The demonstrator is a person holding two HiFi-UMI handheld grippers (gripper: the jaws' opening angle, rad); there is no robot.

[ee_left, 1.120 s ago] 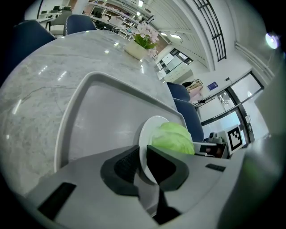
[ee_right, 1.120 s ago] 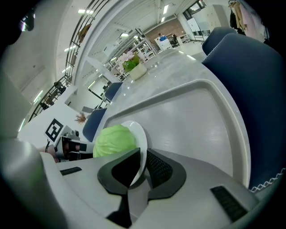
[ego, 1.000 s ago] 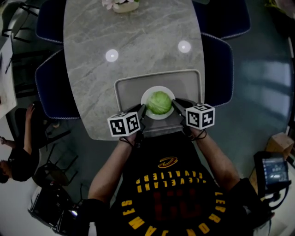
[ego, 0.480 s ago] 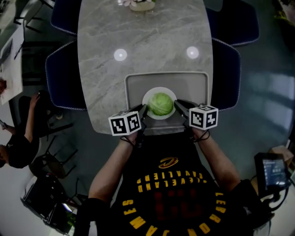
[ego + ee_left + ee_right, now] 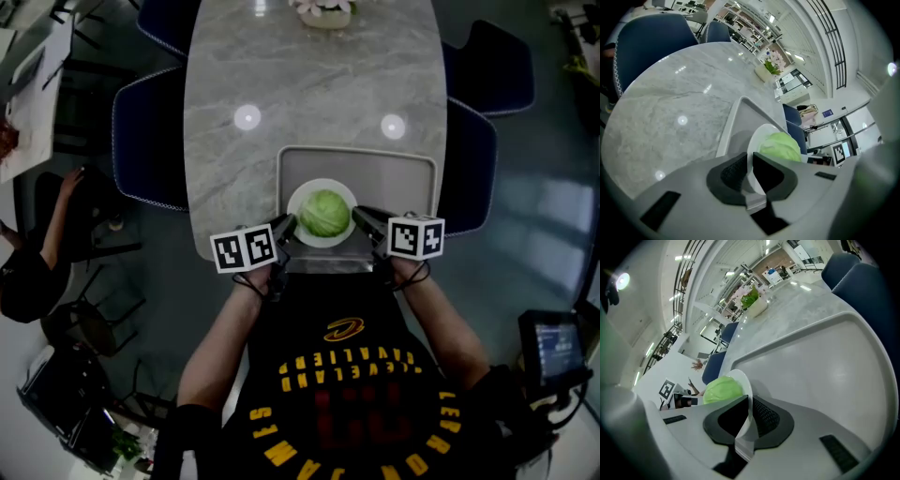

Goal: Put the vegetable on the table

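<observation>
A green cabbage (image 5: 324, 212) sits on a white plate (image 5: 298, 199) over the grey tray (image 5: 412, 173) at the near end of the marble table (image 5: 309, 84). My left gripper (image 5: 286, 228) is shut on the plate's left rim, and my right gripper (image 5: 361, 217) is shut on its right rim. In the left gripper view the plate (image 5: 757, 140) edge runs between the black pads (image 5: 733, 173), with the cabbage (image 5: 780, 146) just beyond. In the right gripper view the plate (image 5: 744, 383) rim is pinched the same way, the cabbage (image 5: 723, 389) to the left.
Blue chairs (image 5: 145, 131) stand on both sides of the table. A flower pot (image 5: 323, 11) rests at the table's far end. A seated person (image 5: 28, 281) is at the left, and a device with a screen (image 5: 553, 349) is at the lower right.
The view has shifted: table, tray and plate sit further right and slightly higher in the frame. Both grippers keep their hold on the plate rims.
</observation>
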